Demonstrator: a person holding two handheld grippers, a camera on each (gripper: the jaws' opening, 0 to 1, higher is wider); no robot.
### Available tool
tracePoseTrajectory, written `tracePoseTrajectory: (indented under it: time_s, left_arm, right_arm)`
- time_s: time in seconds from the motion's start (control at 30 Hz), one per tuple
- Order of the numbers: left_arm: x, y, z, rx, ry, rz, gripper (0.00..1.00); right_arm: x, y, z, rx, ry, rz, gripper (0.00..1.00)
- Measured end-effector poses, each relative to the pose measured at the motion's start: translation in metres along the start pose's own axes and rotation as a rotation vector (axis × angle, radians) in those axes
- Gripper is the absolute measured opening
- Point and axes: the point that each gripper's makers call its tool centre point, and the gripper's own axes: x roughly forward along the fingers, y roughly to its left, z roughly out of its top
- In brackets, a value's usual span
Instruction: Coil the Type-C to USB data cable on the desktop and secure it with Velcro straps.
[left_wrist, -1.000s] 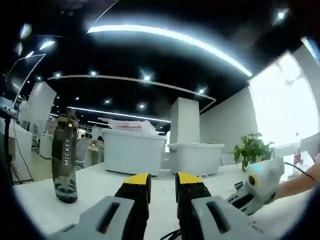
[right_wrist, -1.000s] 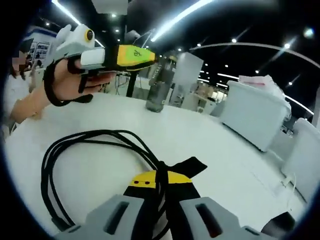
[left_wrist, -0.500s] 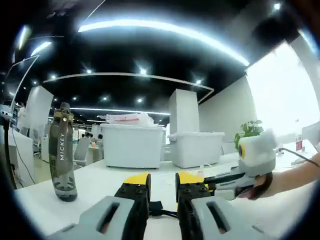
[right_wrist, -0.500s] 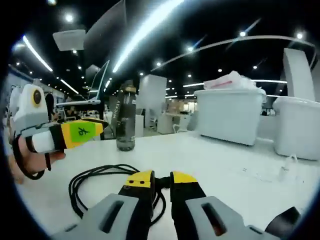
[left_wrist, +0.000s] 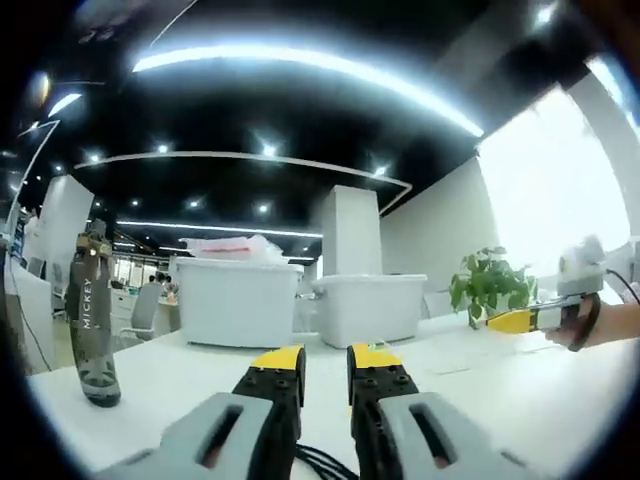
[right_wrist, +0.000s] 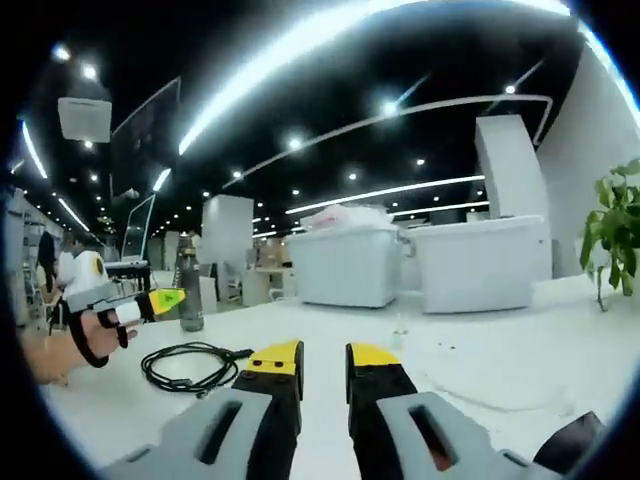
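Lying coiled on the white counter (right_wrist: 520, 350) is the black data cable (right_wrist: 188, 364), a loose loop resting flat with nothing gripping it. In the right gripper view, the right gripper (right_wrist: 325, 362) is hovering above the counter with its yellow-tipped fingers (right_wrist: 277, 360) parted by a narrow gap and nothing between them; the cable is sitting off to their left. Just beyond the coil, the left gripper (right_wrist: 160, 299) is being held in a person's hand (right_wrist: 95, 335), pointing toward a dark water bottle (right_wrist: 189, 296) standing upright near it. In the left gripper view, its fingers (left_wrist: 375, 365) are likewise slightly apart and empty, with a few black cable strands (left_wrist: 322, 464) showing low between them. Two white bins (left_wrist: 238, 302) are standing at the counter's far edge, and a potted plant (left_wrist: 490, 288) is sitting to the right.
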Motion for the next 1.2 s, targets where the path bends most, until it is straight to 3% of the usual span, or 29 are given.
tracePoseTrajectory:
  time_s: [0.17, 0.23, 0.37, 0.53, 0.63, 0.9, 1.0, 1.07, 1.2]
  left_arm:
    - [0.003, -0.025, -0.007, 0.014, -0.02, -0.015, 0.23]
    - [0.001, -0.026, -0.015, 0.025, -0.007, -0.012, 0.23]
    - [-0.007, -0.018, -0.024, 0.049, 0.006, 0.015, 0.25]
    - [-0.011, -0.01, -0.042, 0.119, 0.064, 0.04, 0.29]
    - [-0.011, -0.003, -0.056, 0.068, 0.113, 0.054, 0.3]
    - [-0.013, 0.005, -0.058, 0.085, 0.125, 0.078, 0.3]
    - [-0.012, 0.005, -0.058, 0.101, 0.13, 0.074, 0.29]
    - [-0.012, 0.004, -0.058, 0.109, 0.129, 0.071, 0.29]
    - [-0.012, 0.003, -0.057, 0.111, 0.131, 0.065, 0.29]
  right_arm:
    - [-0.021, -0.027, -0.002, 0.007, -0.048, -0.087, 0.26]
    - [-0.025, -0.041, -0.012, 0.036, -0.04, -0.121, 0.3]
    - [-0.028, -0.054, -0.024, 0.009, -0.015, -0.16, 0.36]
    - [-0.031, -0.058, -0.03, 0.053, -0.018, -0.179, 0.41]
    - [-0.034, -0.051, -0.033, 0.113, -0.025, -0.153, 0.43]
    - [-0.042, -0.052, -0.032, 0.172, -0.048, -0.152, 0.46]
    - [-0.042, -0.052, -0.035, 0.148, -0.027, -0.159, 0.51]
    - [-0.041, -0.051, -0.042, 0.079, 0.016, -0.168, 0.52]
    - [-0.038, -0.047, -0.045, 0.012, 0.024, -0.176, 0.52]
